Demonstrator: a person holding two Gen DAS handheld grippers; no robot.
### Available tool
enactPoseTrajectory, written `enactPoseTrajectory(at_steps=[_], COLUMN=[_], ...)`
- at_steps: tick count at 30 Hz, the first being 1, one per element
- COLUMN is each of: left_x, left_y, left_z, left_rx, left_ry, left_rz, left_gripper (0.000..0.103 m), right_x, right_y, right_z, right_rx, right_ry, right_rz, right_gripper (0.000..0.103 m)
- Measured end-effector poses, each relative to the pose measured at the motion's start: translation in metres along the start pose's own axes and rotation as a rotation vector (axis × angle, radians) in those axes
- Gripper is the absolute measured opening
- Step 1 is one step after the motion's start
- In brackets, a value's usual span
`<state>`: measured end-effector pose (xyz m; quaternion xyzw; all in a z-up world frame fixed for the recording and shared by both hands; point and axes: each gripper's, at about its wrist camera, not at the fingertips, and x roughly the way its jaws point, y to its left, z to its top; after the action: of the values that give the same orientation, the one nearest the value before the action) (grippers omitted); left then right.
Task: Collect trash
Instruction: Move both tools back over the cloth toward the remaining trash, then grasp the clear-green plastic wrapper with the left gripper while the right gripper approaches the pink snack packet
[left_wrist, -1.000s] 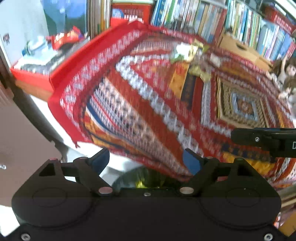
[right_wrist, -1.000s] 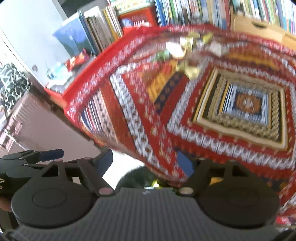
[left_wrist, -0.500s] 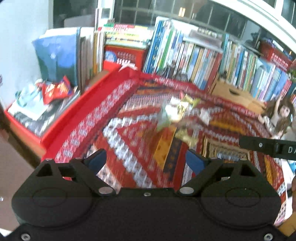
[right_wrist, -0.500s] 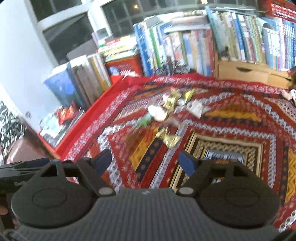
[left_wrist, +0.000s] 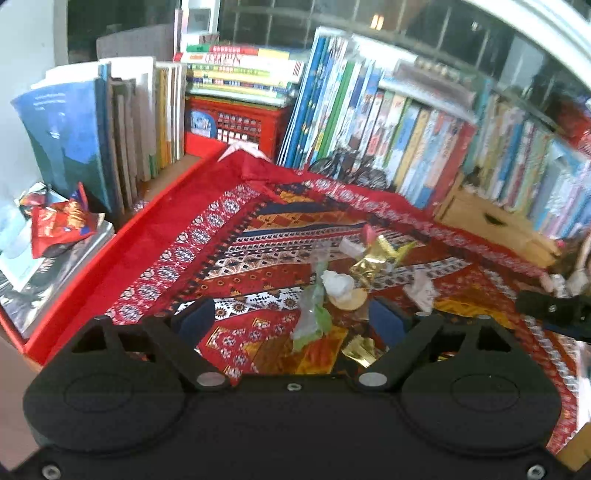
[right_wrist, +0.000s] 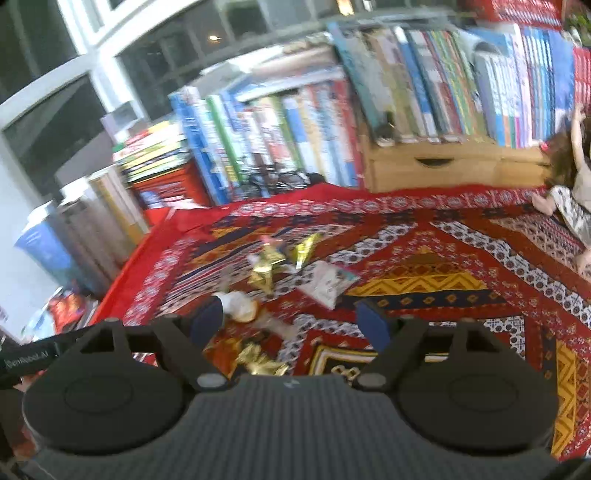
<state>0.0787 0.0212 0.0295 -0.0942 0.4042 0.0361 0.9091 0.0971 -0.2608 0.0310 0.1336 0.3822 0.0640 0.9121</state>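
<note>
Both the left gripper (left_wrist: 291, 321) and the right gripper (right_wrist: 291, 319) are spread wide and empty above the crumpled gold foil and clear plastic wrappers (left_wrist: 376, 254) on the red patterned tablecloth (left_wrist: 229, 266). The left jaws have just narrowed slightly. Such light scraps may slip away, or the cloth get pinched.

both grippers (left_wrist: 291, 319) nearer the wrappers (left_wrist: 373, 256), jaws empty

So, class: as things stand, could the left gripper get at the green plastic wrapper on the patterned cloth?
Probably yes. The left gripper is open and empty, and the green plastic wrapper lies in the open just ahead, with only other scraps close beside it.
</note>
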Motion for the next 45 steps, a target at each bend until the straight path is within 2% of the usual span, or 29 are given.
enactPoseTrajectory(at_steps=[5, 10, 18, 32, 36, 37, 39, 43, 45], left_x=[0.049, 0.088, 0.136, 0.189, 0.196, 0.197, 0.199, 0.193, 0.189], left_y=[-0.011, -0.018, -0.022, -0.036, -0.035, -0.034, -0.033, -0.034, -0.036], left_z=[0.002, 0.002, 0.008, 0.004, 0.001, 0.001, 0.001, -0.001, -0.002], left_rx=[0.030, 0.047, 0.011, 0.036, 0.004, -0.006, -0.024, -0.017, -0.001], left_ry=[0.060, 0.108, 0.162, 0.220, 0.242, 0.248, 0.265, 0.255, 0.246], left_rz=[0.033, 0.021, 0.006, 0.013, -0.002, -0.007, -0.012, -0.005, 0.005], left_gripper=[0.082, 0.075, 0.055, 0.054, 0.046, 0.044, 0.028, 0.029, 0.029], right_x=[0.045, 0.087, 0.145, 0.209, 0.220, 0.223, 0.227, 0.231, 0.230], right_y=[-0.021, -0.034, -0.040, -0.042, -0.041, -0.041, -0.041, -0.040, -0.040], right_z=[0.014, 0.021, 0.028, 0.032, 0.032, 0.032, 0.032, 0.029, 0.029], right_rx=[0.059, 0.115, 0.167, 0.183, 0.176, 0.173, 0.171, 0.170, 0.164], right_ry=[0.053, 0.114, 0.216, 0.300, 0.317, 0.321, 0.334, 0.348, 0.345], right_rz=[-0.019, -0.019, -0.027, -0.069, -0.071, -0.071, -0.070, -0.069, -0.067], right_gripper=[0.087, 0.087, 0.087, 0.087, 0.085, 0.083, 0.078, 0.052, 0.049])
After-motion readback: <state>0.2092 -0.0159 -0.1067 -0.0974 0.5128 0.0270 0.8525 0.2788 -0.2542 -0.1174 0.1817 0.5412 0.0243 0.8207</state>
